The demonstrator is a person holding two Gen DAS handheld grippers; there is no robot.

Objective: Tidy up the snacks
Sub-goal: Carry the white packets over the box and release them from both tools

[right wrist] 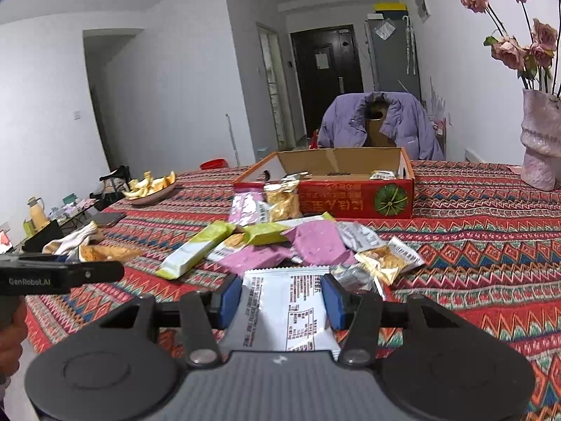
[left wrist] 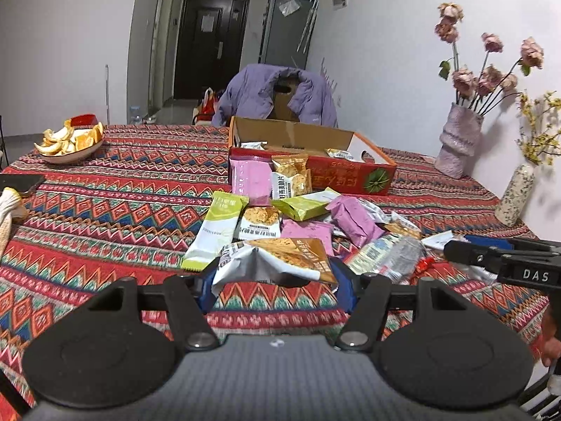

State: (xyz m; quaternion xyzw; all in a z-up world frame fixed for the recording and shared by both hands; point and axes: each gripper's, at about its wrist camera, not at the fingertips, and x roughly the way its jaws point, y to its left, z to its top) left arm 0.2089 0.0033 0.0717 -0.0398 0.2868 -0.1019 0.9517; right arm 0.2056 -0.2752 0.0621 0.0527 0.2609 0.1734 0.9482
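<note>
A pile of snack packets lies on the patterned tablecloth in front of a red cardboard box, which holds a few packets. My left gripper is shut on an orange and white cracker packet, crumpled between the blue pads and held just above the cloth. My right gripper is shut on a white packet with printed text. The pile and the box lie ahead of it. Each gripper shows at the edge of the other's view.
A bowl of orange peel stands at the far left. A pink vase with dried roses and a speckled vase stand at the right by the wall. A dark phone and a cloth lie at the left edge. A chair with a purple jacket stands behind the table.
</note>
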